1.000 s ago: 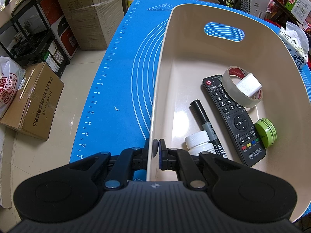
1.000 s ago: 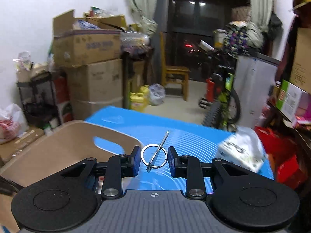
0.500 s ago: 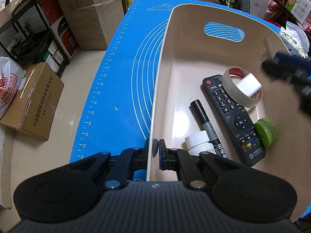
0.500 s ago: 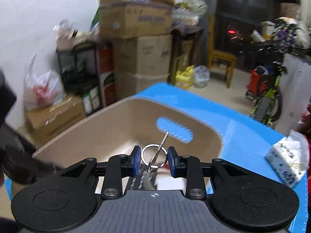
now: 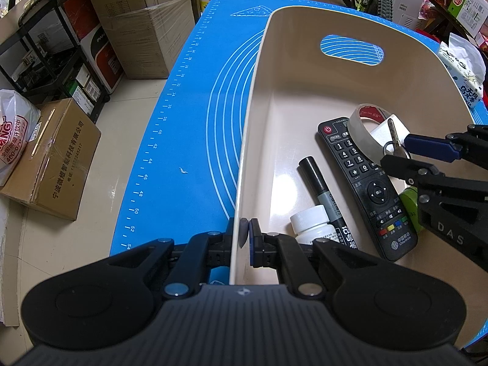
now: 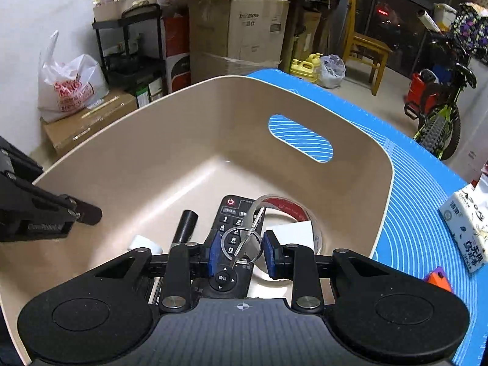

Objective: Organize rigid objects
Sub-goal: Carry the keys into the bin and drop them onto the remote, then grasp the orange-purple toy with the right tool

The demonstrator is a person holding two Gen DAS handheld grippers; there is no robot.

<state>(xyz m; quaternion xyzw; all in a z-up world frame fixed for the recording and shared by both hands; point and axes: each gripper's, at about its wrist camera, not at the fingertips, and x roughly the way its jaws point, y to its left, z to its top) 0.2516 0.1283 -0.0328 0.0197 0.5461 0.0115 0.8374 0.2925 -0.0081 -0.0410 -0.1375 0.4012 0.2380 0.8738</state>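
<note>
Between the right gripper's [image 6: 242, 251] blue pads sits the key ring [image 6: 241, 242], its loop standing across the gap with one side against the left pad and a thin sliver seeming to show at the right pad. The jaws have just been opening, and I cannot tell whether they press the ring or have already let it go. The key [image 6: 255, 220] runs from the ring forward and a little to the right, its long axis pointing away from the fingers toward the bin's far wall with the handle slot. Straight below the fingers lies the remote [image 6: 233, 213], lengthwise along the bin [image 6: 183, 140] floor, with the tape roll [image 6: 286, 206] and a white block [image 6: 292, 231] just to its right, nearer the bin's right wall, and the marker [image 6: 186, 225] beside it on the left. So the ring hangs inside the bin's rim, above things already stored, and by my judgement the coming move turns only on that: the way down is clear of the walls, and the key would land on the remote or against the tape. The left gripper [image 5: 245, 233] is clenched on the bin's near left wall, well apart from the key, steadying the bin on the blue mat [image 5: 189, 152]; the right hand is plainly the nearer one.
</note>
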